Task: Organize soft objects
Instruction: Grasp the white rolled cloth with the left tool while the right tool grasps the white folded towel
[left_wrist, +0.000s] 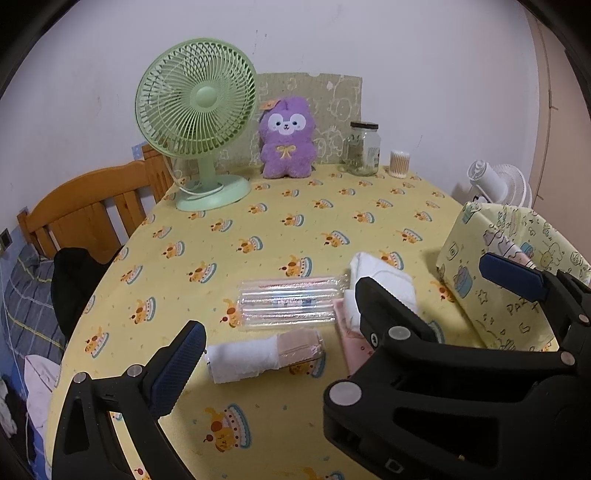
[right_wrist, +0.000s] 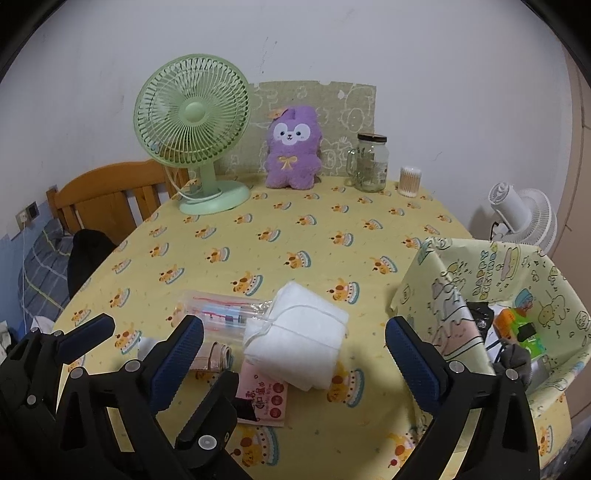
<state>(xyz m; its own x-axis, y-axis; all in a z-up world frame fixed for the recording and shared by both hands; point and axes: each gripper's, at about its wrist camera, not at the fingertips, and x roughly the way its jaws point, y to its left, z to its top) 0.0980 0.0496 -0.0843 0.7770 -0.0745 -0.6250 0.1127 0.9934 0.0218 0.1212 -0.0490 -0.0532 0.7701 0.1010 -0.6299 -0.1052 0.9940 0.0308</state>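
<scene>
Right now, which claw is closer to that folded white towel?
Right. The right claw brackets the folded white towel between its open fingers; the left claw sits off to the towel's left, beyond the plastic sleeve.

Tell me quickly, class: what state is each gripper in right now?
Left gripper: open, holding nothing.
Right gripper: open wide, holding nothing; the folded white cloth lies on the table between its fingers, unpressed.

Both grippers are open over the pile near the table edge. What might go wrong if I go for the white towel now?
The folded white towel overlaps the clear plastic packet and pink packet, so closing may drag those along. The left gripper crowds the right gripper; their fingers may collide.
</scene>
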